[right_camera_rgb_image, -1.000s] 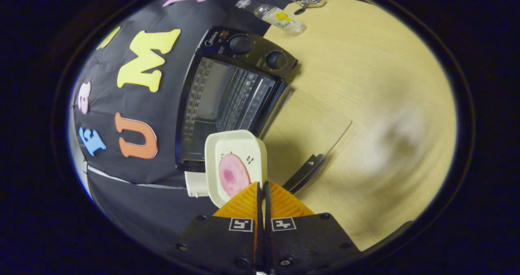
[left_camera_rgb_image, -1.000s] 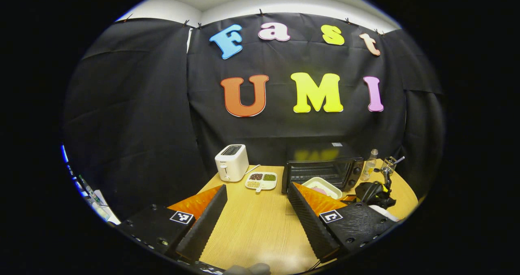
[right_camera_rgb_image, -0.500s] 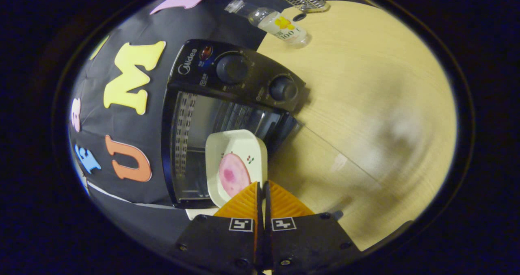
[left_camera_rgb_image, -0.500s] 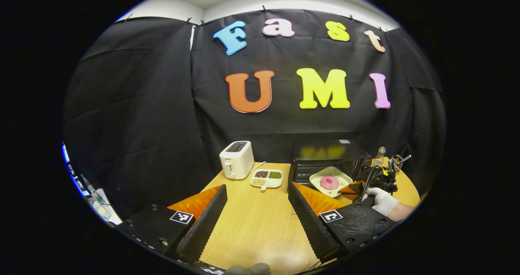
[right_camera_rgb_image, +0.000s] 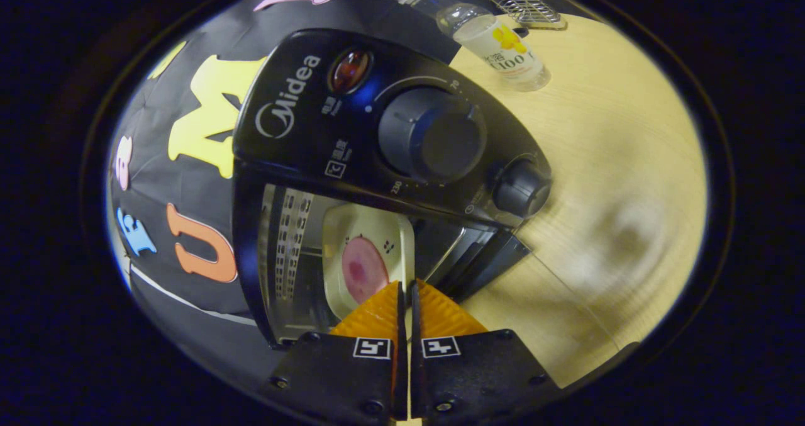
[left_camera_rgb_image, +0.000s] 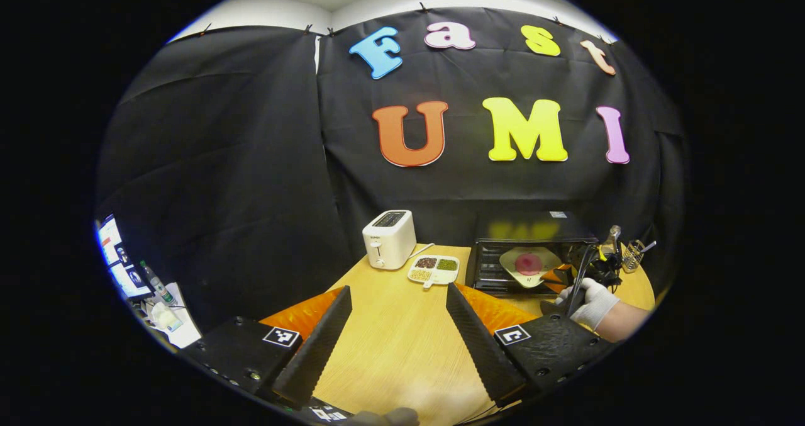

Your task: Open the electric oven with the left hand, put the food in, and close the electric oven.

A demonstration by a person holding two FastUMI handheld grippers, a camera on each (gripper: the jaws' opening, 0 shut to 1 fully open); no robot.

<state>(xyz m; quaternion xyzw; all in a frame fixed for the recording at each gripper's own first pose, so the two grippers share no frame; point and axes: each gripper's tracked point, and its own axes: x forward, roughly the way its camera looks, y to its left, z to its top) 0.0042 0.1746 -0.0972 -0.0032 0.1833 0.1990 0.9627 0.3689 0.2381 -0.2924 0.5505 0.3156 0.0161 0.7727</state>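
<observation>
Right gripper view: plate (right_camera_rgb_image: 368, 250) pinched between jaws, inside oven (right_camera_rgb_image: 390, 130).

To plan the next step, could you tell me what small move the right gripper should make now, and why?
Probably ease the plate a little deeper and set it down: the right gripper grips its rim, tilted, at the open oven mouth.

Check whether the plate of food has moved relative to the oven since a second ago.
Yes. The plate has gone from in front of the oven into its open cavity.
</observation>
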